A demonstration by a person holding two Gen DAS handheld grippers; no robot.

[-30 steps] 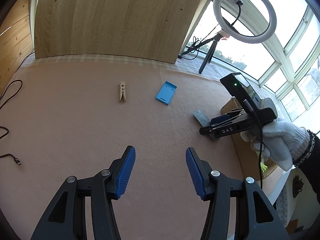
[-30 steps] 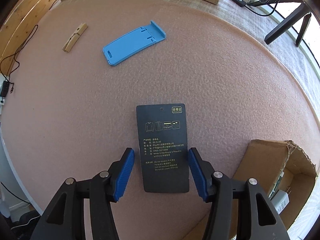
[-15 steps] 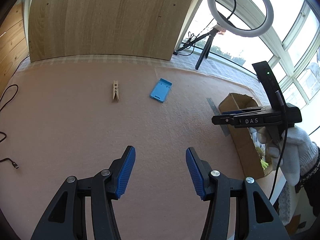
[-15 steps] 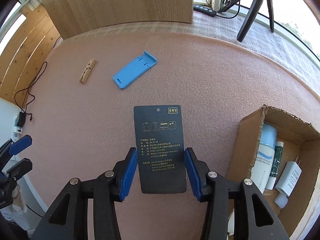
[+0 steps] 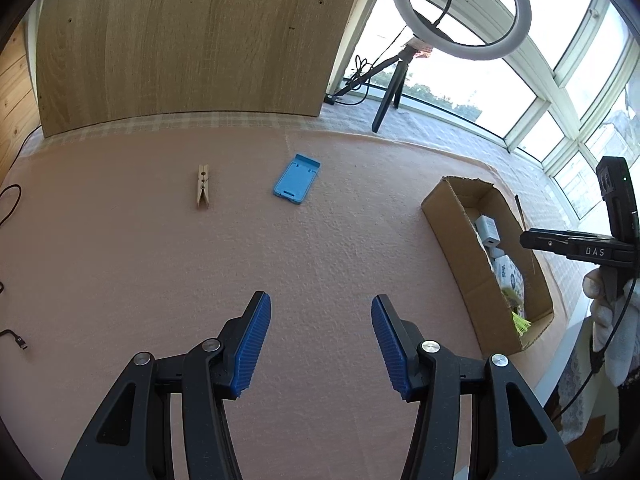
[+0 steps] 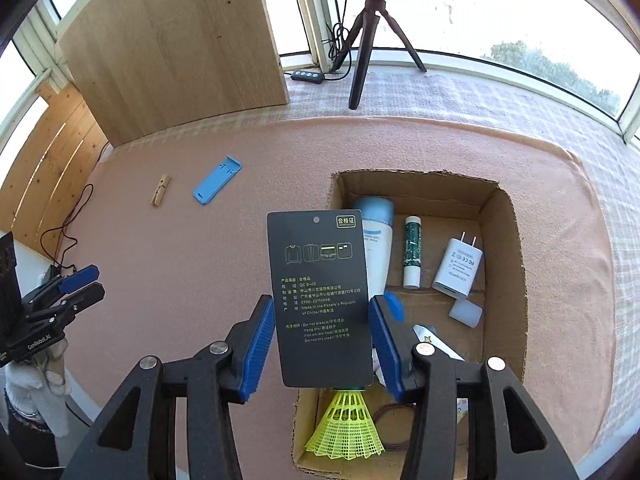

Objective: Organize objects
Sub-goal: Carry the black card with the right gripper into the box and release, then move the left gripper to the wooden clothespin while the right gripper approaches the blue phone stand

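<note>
Right tongs point(image 6: 322, 334) clamp a black hang tag point(image 6: 320, 296) by its long edges, blue pads point(image 6: 258, 344) pressed on both sides, tag face up with printed text readable. They sit level above the near-left part of the cardboard box point(image 6: 508, 280), tag overhanging the box's left wall, raised off the bench point(image 6: 200, 280) (side view from the left camera shows the right tongs point(image 5: 532, 240) held flat, white-gloved hand point(image 5: 608, 312) under them; tag itself not visible there).

Left tongs point(image 5: 320, 340) spread wide, nothing between the pads, hovering over bare pink bench cover in front of the person, angled forward and down. In the right camera they show at the far left edge point(image 6: 76, 284), off the bench side, gloved hand below.

In the box: white-and-blue tube point(image 6: 378, 248), green-patterned stick point(image 6: 412, 252), white plug adapter point(image 6: 458, 266), small white cap point(image 6: 466, 314), yellow shuttlecock point(image 6: 346, 428) at the near end, partly under the tag.

On the bench, well apart from the box: wooden clothespin point(image 5: 203, 186), blue phone stand point(image 5: 297, 178) just right of it. Ring light point(image 5: 460, 8) on a tripod by the window.
</note>
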